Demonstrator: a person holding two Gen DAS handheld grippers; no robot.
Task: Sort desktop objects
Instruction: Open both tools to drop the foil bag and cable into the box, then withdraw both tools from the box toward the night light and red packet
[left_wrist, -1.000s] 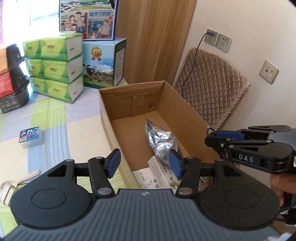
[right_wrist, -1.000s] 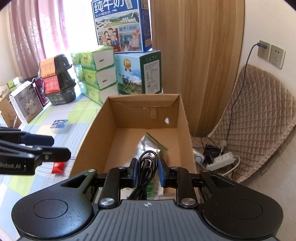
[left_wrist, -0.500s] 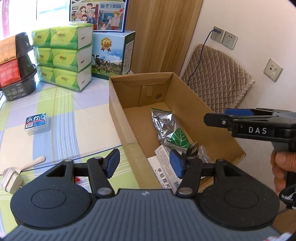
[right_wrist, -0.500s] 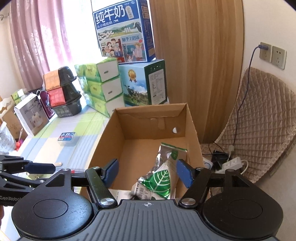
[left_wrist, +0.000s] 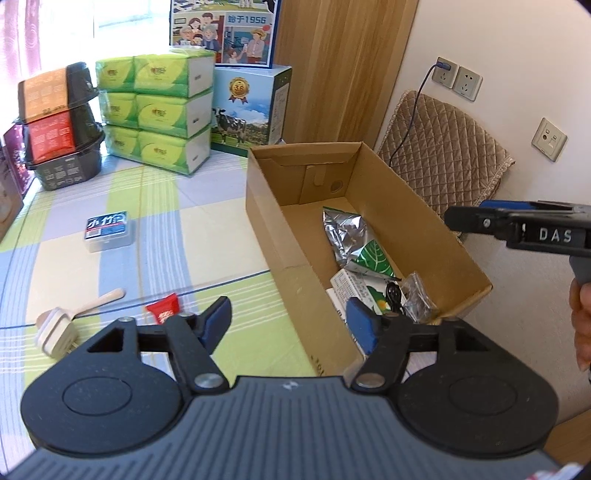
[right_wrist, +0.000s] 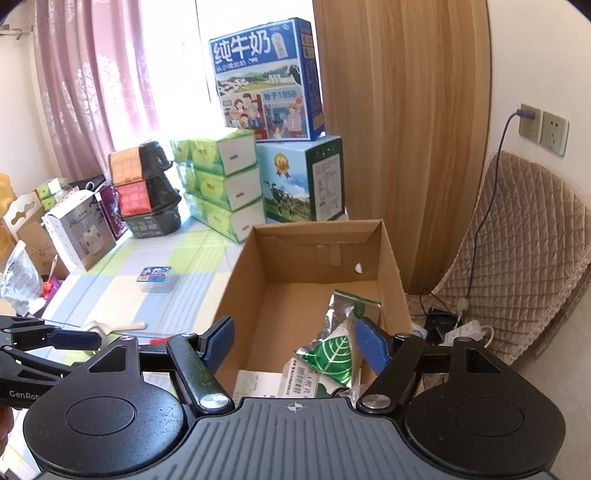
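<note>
Both my left claw (left_wrist: 290, 319) and right claw (right_wrist: 295, 341) hang released and empty. Sorted into the cardboard box (left_wrist: 458, 254): black cable (left_wrist: 393, 295), leaf-print pouch (left_wrist: 371, 258), foil bag (left_wrist: 343, 232). Left on the table (left_wrist: 177, 266): red sachet (left_wrist: 164, 308), what looks like a wooden scoop (left_wrist: 98, 300), white plug (left_wrist: 57, 332), small blue-labelled case (left_wrist: 107, 230).
</note>
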